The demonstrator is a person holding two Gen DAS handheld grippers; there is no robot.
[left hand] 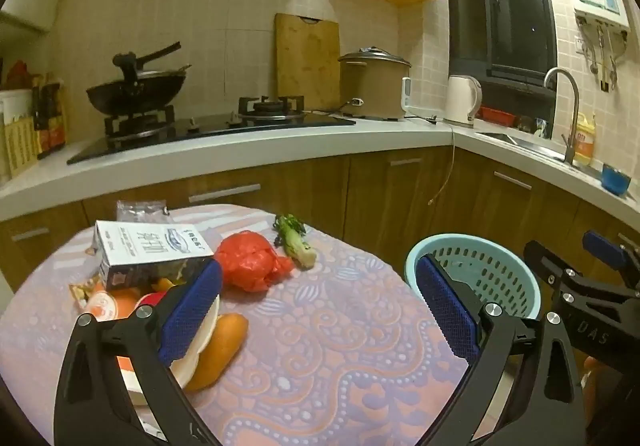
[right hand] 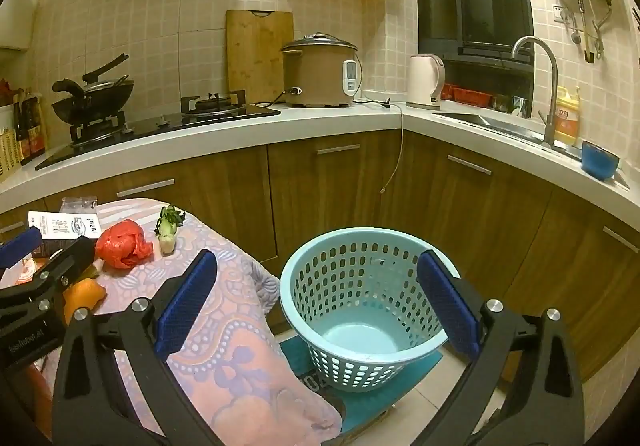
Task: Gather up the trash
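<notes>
Trash lies on a cloth-covered table (left hand: 328, 334): a crumpled red plastic bag (left hand: 250, 262), a green vegetable stalk (left hand: 296, 240), a white and dark carton (left hand: 152, 252), an orange peel (left hand: 220, 350) and a white lid-like piece (left hand: 200, 346). A light blue perforated basket (right hand: 360, 302) stands on the floor right of the table; it also shows in the left wrist view (left hand: 480, 274). My left gripper (left hand: 316, 314) is open over the table, its left pad beside the white piece. My right gripper (right hand: 316, 304) is open, empty, facing the basket.
A counter (right hand: 360, 118) runs behind with a stove and wok (left hand: 132, 90), rice cooker (right hand: 320, 70), kettle (right hand: 426, 80), sink with tap (right hand: 540, 86) and a blue cup (right hand: 598, 160). Wooden cabinets (right hand: 340, 186) stand below. A clear packet (left hand: 140, 210) lies at the table's far edge.
</notes>
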